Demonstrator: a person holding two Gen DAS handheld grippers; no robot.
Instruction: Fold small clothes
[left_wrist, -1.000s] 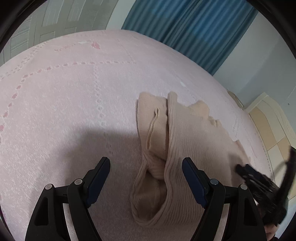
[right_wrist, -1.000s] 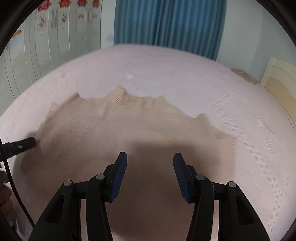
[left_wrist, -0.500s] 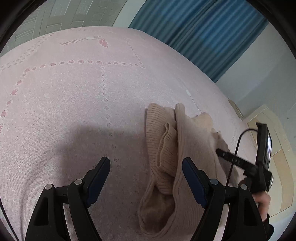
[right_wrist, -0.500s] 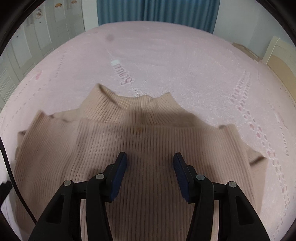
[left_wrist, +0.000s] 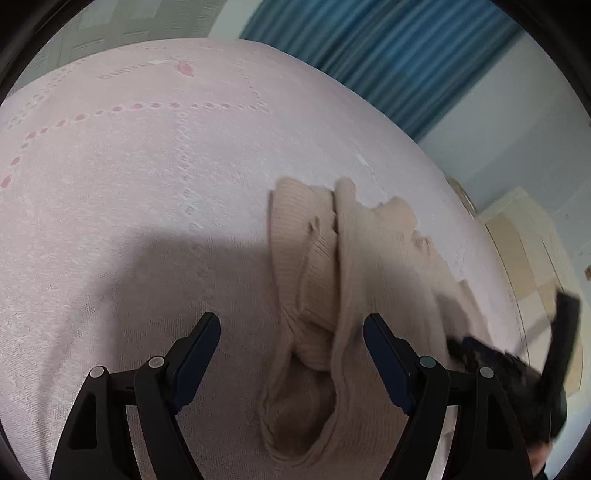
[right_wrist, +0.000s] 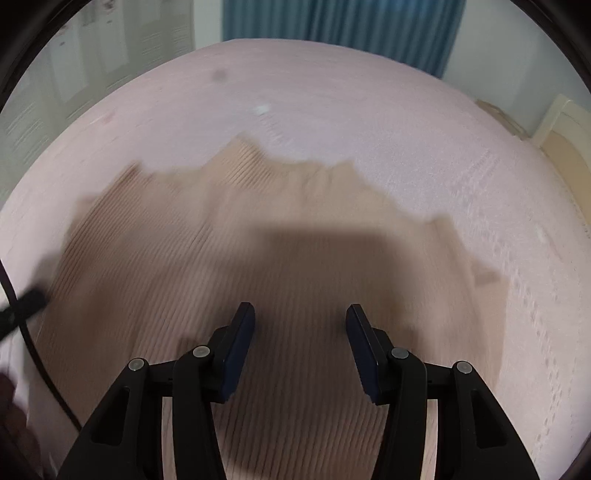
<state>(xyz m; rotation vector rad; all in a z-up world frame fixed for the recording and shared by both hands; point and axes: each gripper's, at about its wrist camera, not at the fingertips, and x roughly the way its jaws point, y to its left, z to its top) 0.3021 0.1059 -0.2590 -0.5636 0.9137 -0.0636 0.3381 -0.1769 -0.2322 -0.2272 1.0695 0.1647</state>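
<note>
left wrist view: both my left gripper (left_wrist: 291, 347) and right gripper (right_wrist: 300, 341) gape empty over the ribbed beige sweater (left_wrist: 369, 280), whose bunched sleeve risks folding crooked.

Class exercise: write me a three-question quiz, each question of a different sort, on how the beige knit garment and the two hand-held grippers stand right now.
1. True or false: the left hand-held gripper is shut on the beige ribbed garment.
2. The garment lies on: A) blue curtain B) pink bedspread C) wooden floor.
3. Fill in: the right hand-held gripper is ____, holding nothing.

Key: 1 false; 2 B; 3 open.
</note>
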